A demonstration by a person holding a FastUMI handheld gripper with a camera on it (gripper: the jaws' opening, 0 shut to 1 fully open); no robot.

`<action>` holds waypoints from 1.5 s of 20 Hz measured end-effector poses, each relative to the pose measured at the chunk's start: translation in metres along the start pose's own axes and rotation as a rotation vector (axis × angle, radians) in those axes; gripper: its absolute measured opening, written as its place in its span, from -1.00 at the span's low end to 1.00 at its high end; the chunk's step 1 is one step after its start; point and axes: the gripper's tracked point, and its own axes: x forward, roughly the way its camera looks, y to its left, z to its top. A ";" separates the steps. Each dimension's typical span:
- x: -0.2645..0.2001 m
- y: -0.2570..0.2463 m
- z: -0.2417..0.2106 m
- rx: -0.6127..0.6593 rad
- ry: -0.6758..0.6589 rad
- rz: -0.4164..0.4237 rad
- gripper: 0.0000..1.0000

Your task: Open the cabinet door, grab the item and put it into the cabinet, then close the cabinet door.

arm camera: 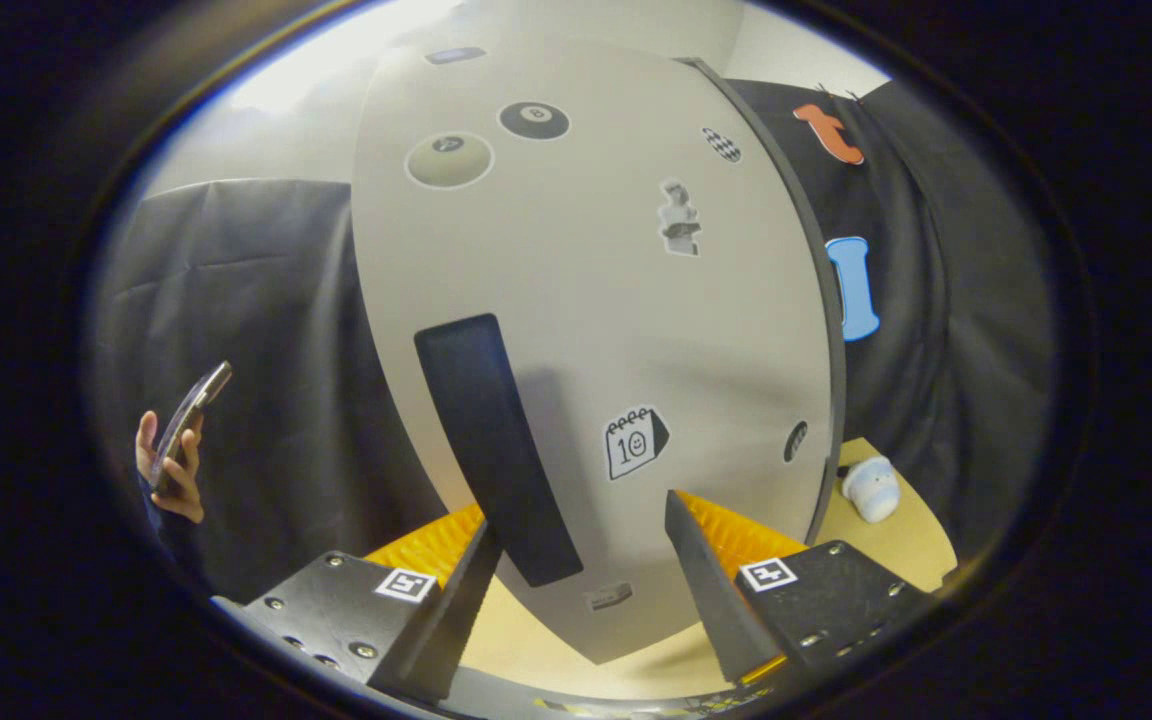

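A staged recording booth, not a lived-in home.

I face a pale grey flat-fronted cabinet door [576,300] dotted with stickers and fitted with a long black handle [496,450], standing on a light wooden tabletop [911,545]. Black cloth [276,400] hangs as the wall behind it on both sides, with a plain white wall above. Beside the cloth a person's hand [171,470] holds up a phone [191,410].
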 end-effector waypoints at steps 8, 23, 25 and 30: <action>0.034 0.013 0.004 -0.032 0.000 0.034 1.00; 0.066 0.027 0.005 -0.036 -0.021 0.022 1.00; 0.067 0.027 0.005 -0.038 -0.029 0.000 1.00; 0.074 0.029 0.005 -0.031 -0.044 -0.037 1.00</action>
